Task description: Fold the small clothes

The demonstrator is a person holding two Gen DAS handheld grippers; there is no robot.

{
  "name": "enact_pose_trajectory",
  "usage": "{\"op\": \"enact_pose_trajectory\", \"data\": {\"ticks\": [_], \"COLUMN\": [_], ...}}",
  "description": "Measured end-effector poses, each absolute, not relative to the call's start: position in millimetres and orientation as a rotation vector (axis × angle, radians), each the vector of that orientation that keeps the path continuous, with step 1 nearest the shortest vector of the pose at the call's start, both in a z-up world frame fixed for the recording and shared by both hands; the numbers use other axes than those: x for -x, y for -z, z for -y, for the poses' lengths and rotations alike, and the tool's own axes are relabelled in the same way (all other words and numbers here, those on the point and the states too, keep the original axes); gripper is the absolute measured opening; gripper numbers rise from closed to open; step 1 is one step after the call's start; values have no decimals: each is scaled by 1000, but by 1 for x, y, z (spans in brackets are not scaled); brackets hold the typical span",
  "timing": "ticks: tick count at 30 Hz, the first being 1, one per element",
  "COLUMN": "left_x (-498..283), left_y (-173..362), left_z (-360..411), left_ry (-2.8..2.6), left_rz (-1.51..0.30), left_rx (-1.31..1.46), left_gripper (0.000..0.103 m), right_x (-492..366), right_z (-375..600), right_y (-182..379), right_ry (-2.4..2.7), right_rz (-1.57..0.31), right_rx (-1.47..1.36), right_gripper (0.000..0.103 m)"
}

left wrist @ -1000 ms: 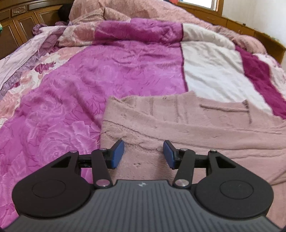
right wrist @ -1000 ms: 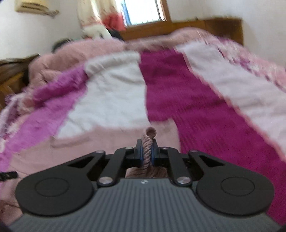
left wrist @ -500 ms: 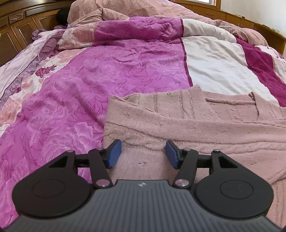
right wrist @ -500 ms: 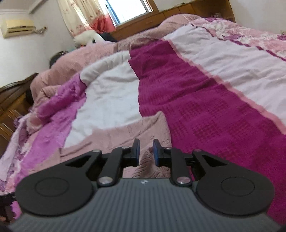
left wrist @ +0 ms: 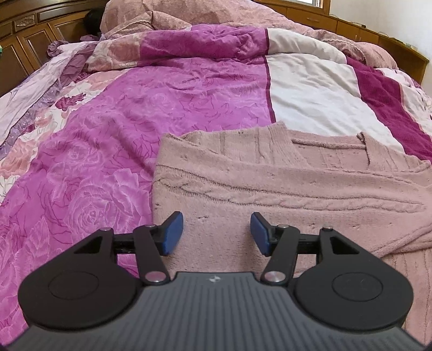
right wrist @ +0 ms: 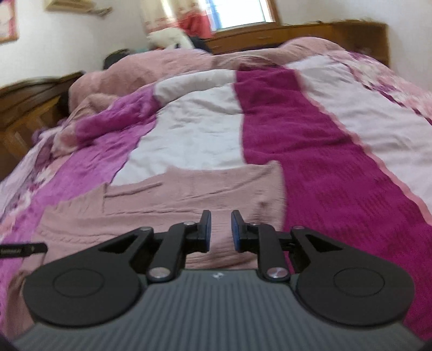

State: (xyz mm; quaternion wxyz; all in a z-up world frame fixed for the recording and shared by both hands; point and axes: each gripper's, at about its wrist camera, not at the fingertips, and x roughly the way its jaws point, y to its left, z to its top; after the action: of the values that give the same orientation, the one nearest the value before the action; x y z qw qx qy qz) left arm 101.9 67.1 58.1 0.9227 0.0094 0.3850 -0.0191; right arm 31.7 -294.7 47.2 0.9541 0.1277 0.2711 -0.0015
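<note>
A dusty-pink knitted sweater (left wrist: 270, 183) lies flat on the bed, with a fold running across it. My left gripper (left wrist: 216, 232) is open and empty, hovering just over the sweater's near left part. In the right wrist view the sweater (right wrist: 175, 205) spreads from centre to left, its right edge meeting the dark magenta stripe. My right gripper (right wrist: 220, 230) is open a little and empty, just above the sweater's near right part. The tip of the left gripper (right wrist: 24, 249) shows at the left edge.
The bed is covered by a pink rose-patterned quilt (left wrist: 94, 162) and a white-and-magenta striped blanket (right wrist: 310, 162). A bunched pink duvet (left wrist: 216, 16) lies at the head. Wooden cabinets (left wrist: 24, 35) stand behind on the left, a wooden headboard ledge (right wrist: 297, 32) under the window.
My right gripper was shut on a bunch of the pink sweater a second ago; it has let go, opened and drawn back. The sweater now lies flat. My left gripper stayed open and shifted slightly.
</note>
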Motion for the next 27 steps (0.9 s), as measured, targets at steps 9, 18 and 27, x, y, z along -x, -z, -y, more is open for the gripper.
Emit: {"op": "enact_pose_trajectory", "data": {"ticks": [9,18,27], "left_x": [-105,-94,-49], "left_y": [-53,-61,-88], "left_z": [-72,-73,-88], "left_ry": [41,46,60], "left_rz": [-794,-804,-785], "left_rx": [-24,-7,-7], "left_gripper": [64,64,64], "right_x": [-41,-23,2], "right_z": [309,310,314], "right_y": [-20,-24,-33], "right_ry": [157,149,143], "right_rz": [-631,-601,-612], "right_rx": [-322,-307,-334], "right_gripper": [16,29,41]}}
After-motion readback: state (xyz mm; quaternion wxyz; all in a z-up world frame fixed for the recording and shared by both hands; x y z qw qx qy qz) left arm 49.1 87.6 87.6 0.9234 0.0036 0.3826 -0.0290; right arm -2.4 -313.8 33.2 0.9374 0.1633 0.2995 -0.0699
